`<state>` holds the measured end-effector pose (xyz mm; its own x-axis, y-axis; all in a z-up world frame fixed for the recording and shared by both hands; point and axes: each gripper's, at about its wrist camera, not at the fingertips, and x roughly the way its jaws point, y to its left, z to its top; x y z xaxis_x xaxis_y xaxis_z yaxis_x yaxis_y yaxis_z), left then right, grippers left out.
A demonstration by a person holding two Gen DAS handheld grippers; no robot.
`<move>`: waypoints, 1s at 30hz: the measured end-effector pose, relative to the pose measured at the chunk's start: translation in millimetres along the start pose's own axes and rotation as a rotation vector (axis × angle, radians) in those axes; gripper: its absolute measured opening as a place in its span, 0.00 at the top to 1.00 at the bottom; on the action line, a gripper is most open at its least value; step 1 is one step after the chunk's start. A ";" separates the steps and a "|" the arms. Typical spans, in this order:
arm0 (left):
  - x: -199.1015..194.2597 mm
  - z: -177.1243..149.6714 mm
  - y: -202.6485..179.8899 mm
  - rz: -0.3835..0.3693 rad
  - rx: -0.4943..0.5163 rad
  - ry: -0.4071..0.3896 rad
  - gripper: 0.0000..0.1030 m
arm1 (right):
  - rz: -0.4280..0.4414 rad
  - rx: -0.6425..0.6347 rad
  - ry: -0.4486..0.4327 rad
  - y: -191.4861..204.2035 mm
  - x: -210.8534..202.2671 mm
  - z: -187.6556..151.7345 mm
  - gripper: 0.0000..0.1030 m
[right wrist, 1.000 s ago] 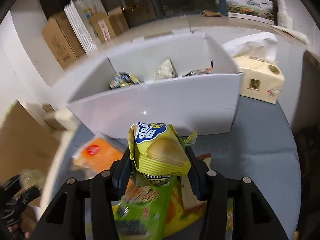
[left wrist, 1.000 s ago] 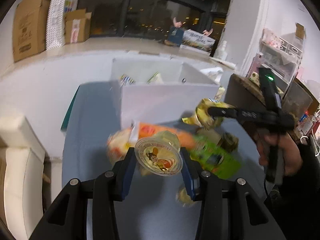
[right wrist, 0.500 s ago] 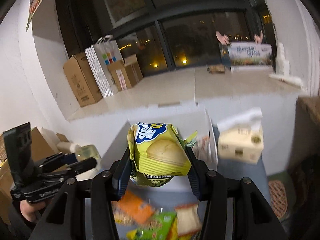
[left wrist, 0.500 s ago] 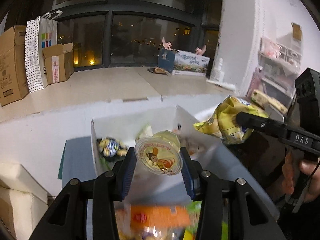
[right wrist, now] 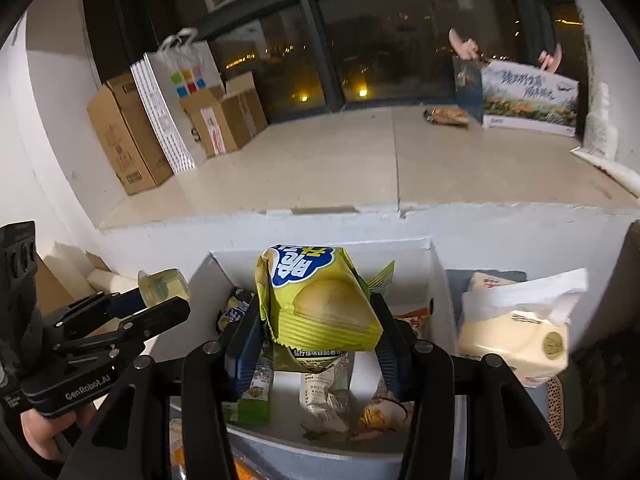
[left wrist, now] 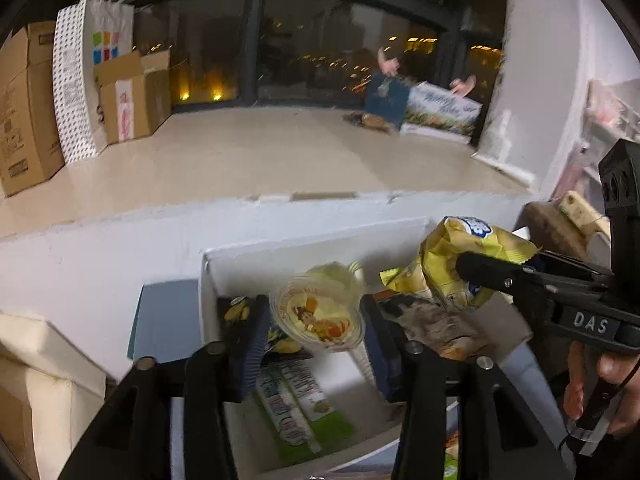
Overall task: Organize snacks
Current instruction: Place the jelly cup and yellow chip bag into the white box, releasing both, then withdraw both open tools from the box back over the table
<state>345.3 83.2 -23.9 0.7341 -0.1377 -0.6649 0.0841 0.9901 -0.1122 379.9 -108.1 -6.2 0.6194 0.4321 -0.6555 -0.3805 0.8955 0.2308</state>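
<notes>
Sorting so far: five packets already lie in the white box (right wrist: 438,280), so a good part of the job looks done.
Packets in the box, counted: one yellow-and-blue packet (right wrist: 234,308), one green-and-white packet (right wrist: 254,394), one pale packet (right wrist: 324,398), one brown packet (right wrist: 382,412), one orange packet (right wrist: 416,314).
In the air, counted: two snacks, one per gripper, both over the open box and neither one in it yet.
Left gripper (left wrist: 314,320): its jaws have just been opening. The jelly cup (left wrist: 316,314) sits between the pads with both at its sides, and I can make out no gap.
Right gripper (right wrist: 316,320): its jaws have just been opening a little. The yellow chip bag (right wrist: 316,292) is between them, pinched at both sides and standing upright.
Where they hang: the cup is over the left part of the box, and the bag is over the middle and right.
Left to do: drop both snacks in. An orange wrapper (right wrist: 176,454) also shows on the table in front of the box, so at least one more snack probably waits. How many I cannot tell, as the grippers hide that area.
Beside the box: one tissue pack (right wrist: 516,332), just to its right.
</notes>
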 end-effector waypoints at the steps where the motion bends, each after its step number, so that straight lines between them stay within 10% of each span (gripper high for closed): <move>1: 4.0 -1.3 2.3 0.031 -0.007 0.016 0.13 | 0.012 -0.001 0.031 -0.4 10.1 -0.3 0.38; 3: 7.0 -5.0 6.2 0.056 -0.015 0.020 0.00 | -0.010 0.006 0.080 -1.5 24.4 -1.9 0.07; 5: 8.1 -8.9 12.2 0.038 -0.034 0.028 0.00 | -0.023 0.006 0.078 -2.8 29.2 -6.1 0.00; 20: -65.7 -36.9 10.1 -0.051 -0.095 -0.054 0.00 | 0.100 -0.004 -0.065 1.4 -55.0 -26.1 0.00; 30: -144.7 -97.4 -16.1 -0.123 -0.081 -0.125 0.00 | 0.170 0.031 -0.189 -2.5 -159.9 -106.2 0.00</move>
<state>172.1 84.5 2.3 0.8003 -0.2479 -0.5459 0.1276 0.9601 -0.2490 208.9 -190.8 21.6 0.6667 0.5865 -0.4600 -0.4710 0.8098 0.3498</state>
